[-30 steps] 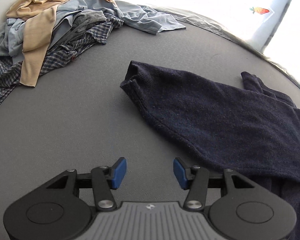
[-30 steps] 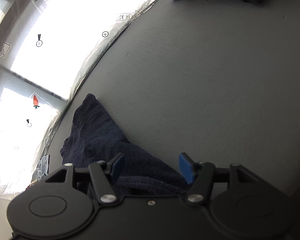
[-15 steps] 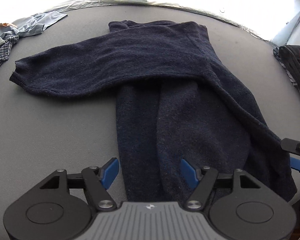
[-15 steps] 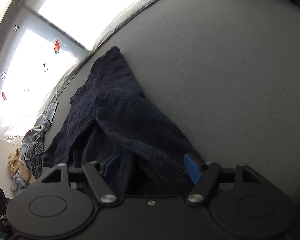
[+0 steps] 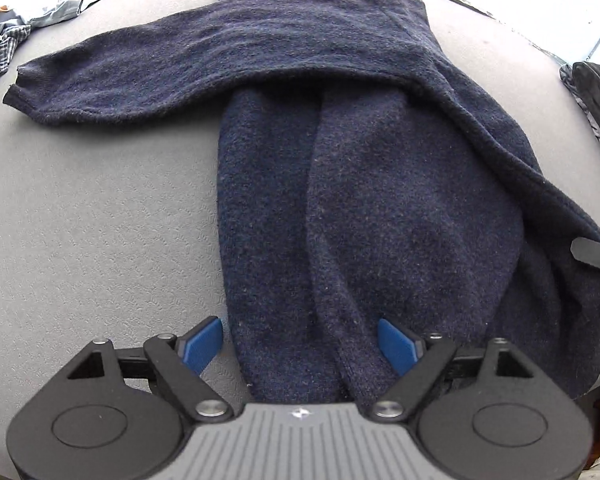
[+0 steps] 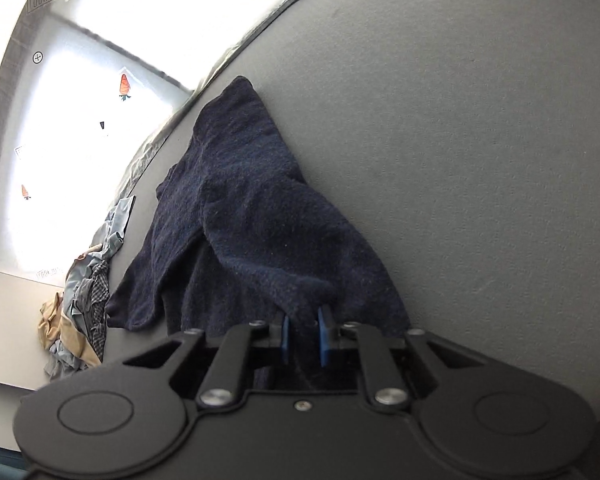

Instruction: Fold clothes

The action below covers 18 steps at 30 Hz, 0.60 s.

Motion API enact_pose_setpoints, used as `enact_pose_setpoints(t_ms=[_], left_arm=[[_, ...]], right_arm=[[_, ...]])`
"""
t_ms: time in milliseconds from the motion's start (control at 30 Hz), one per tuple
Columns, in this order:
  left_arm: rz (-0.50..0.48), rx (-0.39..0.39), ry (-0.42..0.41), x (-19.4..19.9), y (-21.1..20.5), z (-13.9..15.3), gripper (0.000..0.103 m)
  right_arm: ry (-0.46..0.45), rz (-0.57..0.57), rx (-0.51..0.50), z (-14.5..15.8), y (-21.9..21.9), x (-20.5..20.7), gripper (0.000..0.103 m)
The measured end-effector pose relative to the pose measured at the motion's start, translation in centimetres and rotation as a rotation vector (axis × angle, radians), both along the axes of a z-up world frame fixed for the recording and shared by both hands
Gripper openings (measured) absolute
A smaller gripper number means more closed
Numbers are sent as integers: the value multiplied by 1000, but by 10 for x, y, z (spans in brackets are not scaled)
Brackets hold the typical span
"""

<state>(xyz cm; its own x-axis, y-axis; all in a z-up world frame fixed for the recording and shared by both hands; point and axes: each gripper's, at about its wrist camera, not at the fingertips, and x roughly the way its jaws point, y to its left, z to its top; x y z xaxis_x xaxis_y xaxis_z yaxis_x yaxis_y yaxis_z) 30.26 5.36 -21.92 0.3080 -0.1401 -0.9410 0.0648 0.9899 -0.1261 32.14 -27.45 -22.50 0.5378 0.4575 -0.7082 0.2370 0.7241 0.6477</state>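
Observation:
A dark navy knit sweater (image 5: 360, 152) lies partly folded on the grey table, one sleeve stretched out to the left. My left gripper (image 5: 300, 344) hovers over its near hem, its jaws opening wide, with the hem between the blue pads but untouched. In the right wrist view the same navy sweater (image 6: 252, 232) bunches up toward my right gripper (image 6: 303, 334), whose jaws are closing with a fold of the near edge pinched between the blue pads. One finger of the right gripper (image 5: 596, 256) shows at the right edge of the left wrist view.
A heap of other clothes (image 6: 80, 308), tan, light blue and checked, lies at the far left of the grey table (image 5: 100, 220). Another dark garment (image 5: 596, 96) sits at the right edge. Bright windows with stickers (image 6: 80, 120) run behind the table.
The left gripper swung from the bare table beside the sleeve to over the sweater's hem and opened wider. The right gripper closed from wide open onto the sweater's edge.

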Motion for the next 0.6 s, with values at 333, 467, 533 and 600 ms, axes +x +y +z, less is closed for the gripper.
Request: enact_pose_setpoints(t_ms=[333,467,533,600], left_arm=[[-2,24,-10,0,-4,-1,90],[-3,26,-14,0,-4,1,91],[-2,27,-14,0,-4,2,92],[0,31,-12,-1,-3,2,94]], right_arm=[[60,69,204,-17,14,2,14],[128,79,229,-33,20,3,14],[149,93,228,-38,23,3,14],[167,104,221,-42,27,3,14]])
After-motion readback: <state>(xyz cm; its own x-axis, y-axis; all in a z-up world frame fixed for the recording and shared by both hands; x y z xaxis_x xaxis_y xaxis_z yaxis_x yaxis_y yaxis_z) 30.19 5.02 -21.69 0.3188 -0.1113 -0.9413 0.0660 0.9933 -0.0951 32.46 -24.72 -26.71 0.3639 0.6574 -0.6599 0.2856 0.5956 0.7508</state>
